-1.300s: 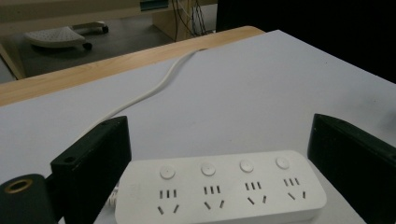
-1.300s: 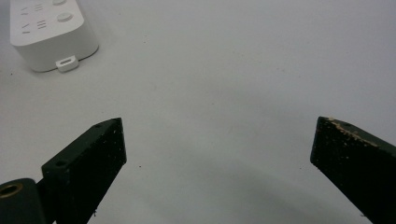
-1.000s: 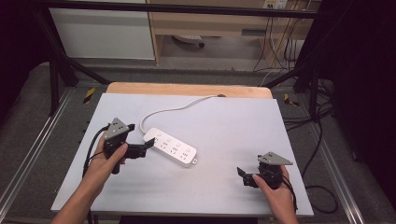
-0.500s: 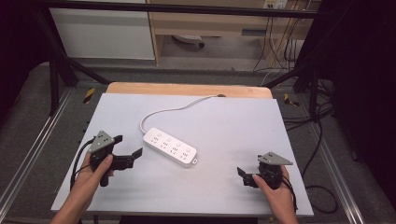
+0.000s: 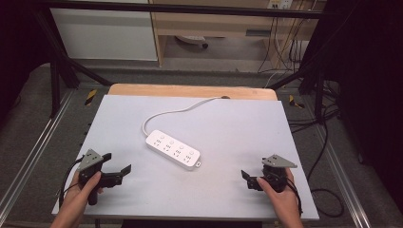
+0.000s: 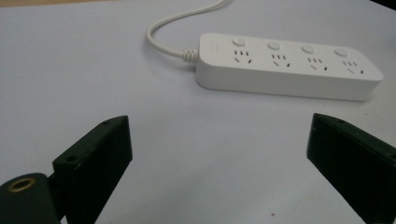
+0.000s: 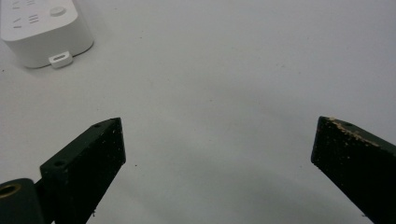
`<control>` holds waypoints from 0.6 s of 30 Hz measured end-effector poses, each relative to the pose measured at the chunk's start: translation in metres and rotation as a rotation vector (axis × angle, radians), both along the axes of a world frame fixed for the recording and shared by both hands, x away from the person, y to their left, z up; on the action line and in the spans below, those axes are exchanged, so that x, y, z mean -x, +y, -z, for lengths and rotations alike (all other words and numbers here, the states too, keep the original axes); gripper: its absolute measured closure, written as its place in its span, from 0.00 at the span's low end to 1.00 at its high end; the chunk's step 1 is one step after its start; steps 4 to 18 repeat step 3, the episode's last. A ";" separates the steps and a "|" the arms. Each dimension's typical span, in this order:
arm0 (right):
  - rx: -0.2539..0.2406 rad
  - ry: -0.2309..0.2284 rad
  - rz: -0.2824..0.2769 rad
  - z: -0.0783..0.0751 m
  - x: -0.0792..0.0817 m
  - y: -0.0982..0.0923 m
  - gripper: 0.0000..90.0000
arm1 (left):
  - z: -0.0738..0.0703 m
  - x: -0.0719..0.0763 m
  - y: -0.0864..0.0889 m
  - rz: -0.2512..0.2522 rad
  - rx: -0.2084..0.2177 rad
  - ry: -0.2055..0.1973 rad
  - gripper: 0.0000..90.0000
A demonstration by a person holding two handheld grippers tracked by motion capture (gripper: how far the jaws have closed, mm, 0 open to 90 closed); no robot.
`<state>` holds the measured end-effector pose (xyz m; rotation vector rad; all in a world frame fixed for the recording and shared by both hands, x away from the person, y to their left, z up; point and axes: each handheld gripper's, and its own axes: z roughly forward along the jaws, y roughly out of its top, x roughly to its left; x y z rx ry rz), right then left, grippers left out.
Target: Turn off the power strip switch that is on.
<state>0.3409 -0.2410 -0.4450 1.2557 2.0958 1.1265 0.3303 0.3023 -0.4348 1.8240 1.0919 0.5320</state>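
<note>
Grey table (image 5: 142, 118) — white power strip (image 5: 172, 149), unlabelled

Both tongs black w/ flat square-ended jaws, screw holes; left tongs (image 5: 116, 167) & right tongs (image 5: 245, 177) each carry grey triangular plate, black cable.

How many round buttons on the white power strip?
4. On the white power strip, one round button above each socket group, in a row along its far edge.
</note>
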 end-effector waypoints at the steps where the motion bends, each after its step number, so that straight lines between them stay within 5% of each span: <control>1: 0.003 0.000 0.002 0.001 0.000 0.000 0.03 | 0.003 0.002 0.000 0.010 -0.003 0.006 0.08; 18: 0.012 0.007 0.011 0.004 -0.002 0.000 0.03 | 0.005 0.005 -0.001 0.028 -0.018 0.007 0.08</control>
